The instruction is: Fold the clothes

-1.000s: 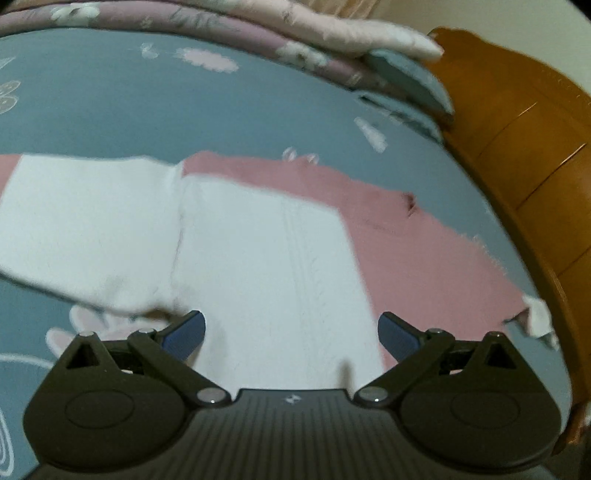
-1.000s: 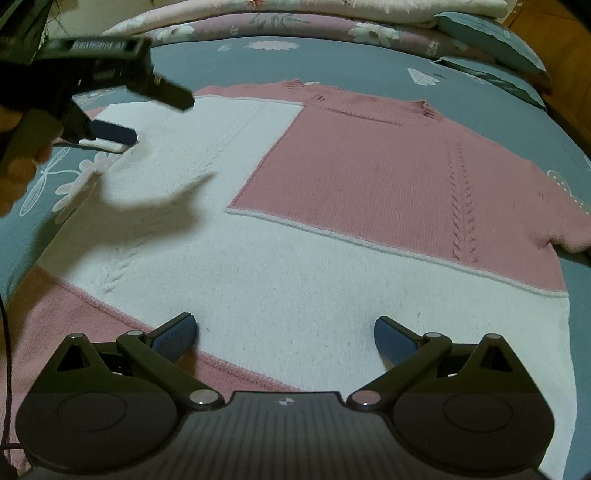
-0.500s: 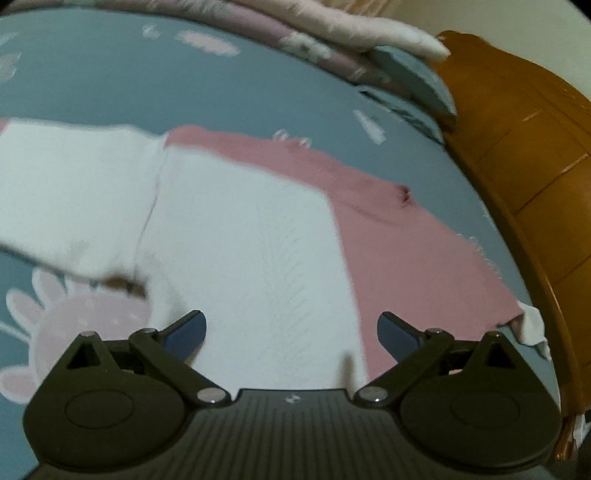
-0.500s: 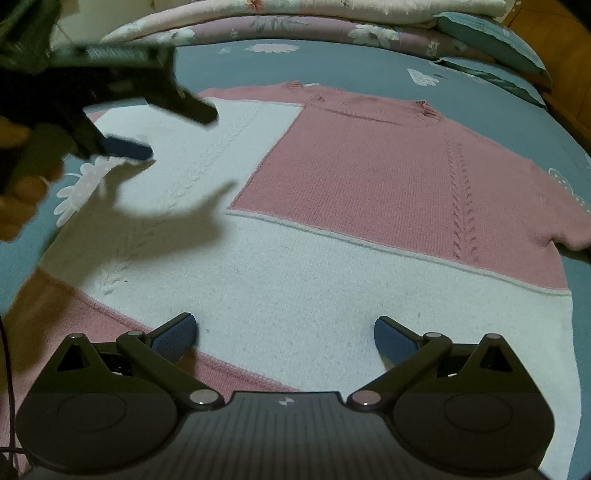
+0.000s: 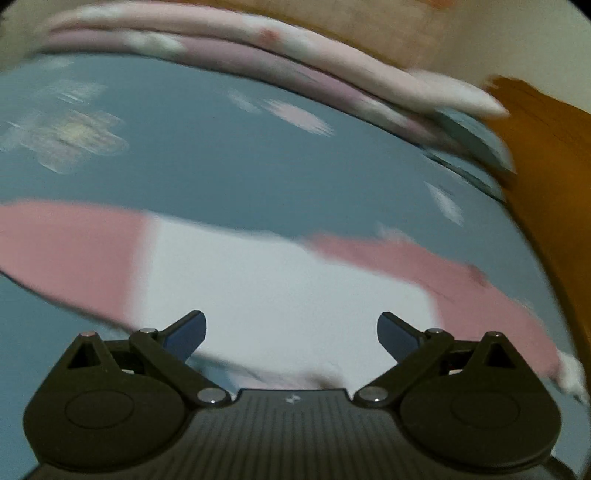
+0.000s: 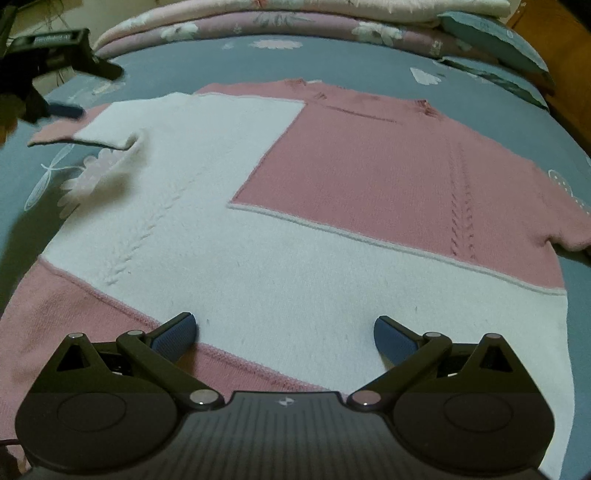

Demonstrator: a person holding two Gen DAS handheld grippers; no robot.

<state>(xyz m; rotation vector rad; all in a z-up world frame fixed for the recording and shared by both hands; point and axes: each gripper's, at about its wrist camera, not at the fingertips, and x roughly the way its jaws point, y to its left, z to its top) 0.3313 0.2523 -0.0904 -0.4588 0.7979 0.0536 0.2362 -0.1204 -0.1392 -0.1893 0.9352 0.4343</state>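
A pink and white knit sweater (image 6: 295,229) lies flat, front up, on the blue bedspread (image 6: 369,59). Its left sleeve (image 6: 107,134) sticks out sideways and ends in a pink cuff (image 6: 51,134). My right gripper (image 6: 284,325) is open, low over the white band near the hem, holding nothing. At the right wrist view's top left, my left gripper (image 6: 88,88) hangs open just beyond that sleeve. The left wrist view is motion-blurred: there the left gripper (image 5: 291,328) is open above the white part of the sleeve (image 5: 280,288), with the pink cuff (image 5: 74,251) to its left.
Folded floral quilts (image 6: 295,22) and a blue pillow (image 6: 491,40) are stacked along the far side of the bed. A wooden bed frame (image 5: 546,177) runs along the right. A hand (image 6: 7,118) holds the left gripper at the left edge.
The left gripper has swung left and away from the sweater's body, out past the sleeve, and its view has blurred. The sleeve now lies uncovered. The right gripper has stayed put.
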